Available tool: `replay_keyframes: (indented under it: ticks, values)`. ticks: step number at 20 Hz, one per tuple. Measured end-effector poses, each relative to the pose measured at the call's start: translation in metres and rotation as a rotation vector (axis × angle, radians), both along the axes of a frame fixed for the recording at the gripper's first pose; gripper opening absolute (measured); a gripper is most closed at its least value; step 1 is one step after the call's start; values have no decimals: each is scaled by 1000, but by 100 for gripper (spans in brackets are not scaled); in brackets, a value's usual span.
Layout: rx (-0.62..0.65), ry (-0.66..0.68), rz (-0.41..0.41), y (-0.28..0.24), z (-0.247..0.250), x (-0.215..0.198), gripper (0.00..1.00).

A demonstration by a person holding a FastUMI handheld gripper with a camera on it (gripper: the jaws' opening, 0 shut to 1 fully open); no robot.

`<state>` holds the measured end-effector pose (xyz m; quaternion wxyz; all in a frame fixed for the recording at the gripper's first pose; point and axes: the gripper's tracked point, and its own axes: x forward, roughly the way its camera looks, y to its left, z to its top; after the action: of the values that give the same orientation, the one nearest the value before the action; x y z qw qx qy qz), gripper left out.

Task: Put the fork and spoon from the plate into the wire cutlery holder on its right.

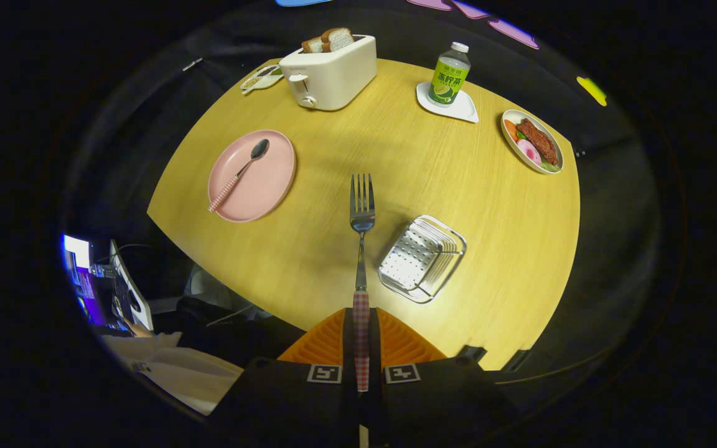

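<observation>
The round wooden table carries everything here, seen from well above. The biggest thing on it is the cream toaster with bread slices standing in its slots, on the far side; a small dish lies just beside it. Beyond the fingers and off to one side is the pink plate, and the spoon lies across it, bowl toward the toaster, checked handle toward the plate's near rim. The wire cutlery holder sits on the table on the plate's other side, just ahead of the fingers and slightly off their line, with nothing visible inside it. Farther back a green-labelled bottle stands on a white coaster, and an oval dish of food lies near the table's edge. The gripper is closed tight on the fork, both fingers pressing its checked handle, tines pointing straight forward in the air between plate and holder. So the fork's carry looks to be the step in hand, the spoon untouched. The next move would likely call for shifting over the holder, tipping the tines down and lowering before opening, since a fork let go from this height could bounce off the wire rim
</observation>
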<state>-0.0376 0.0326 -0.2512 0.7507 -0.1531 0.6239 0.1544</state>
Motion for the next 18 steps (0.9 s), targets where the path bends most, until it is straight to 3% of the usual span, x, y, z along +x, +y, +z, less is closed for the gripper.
replay_keyframes:
  ticks: [9,18]
  values:
    - [-140,200,129,-67,-10,-7,10]
    - [-189,372,102,-76,-39,11,10]
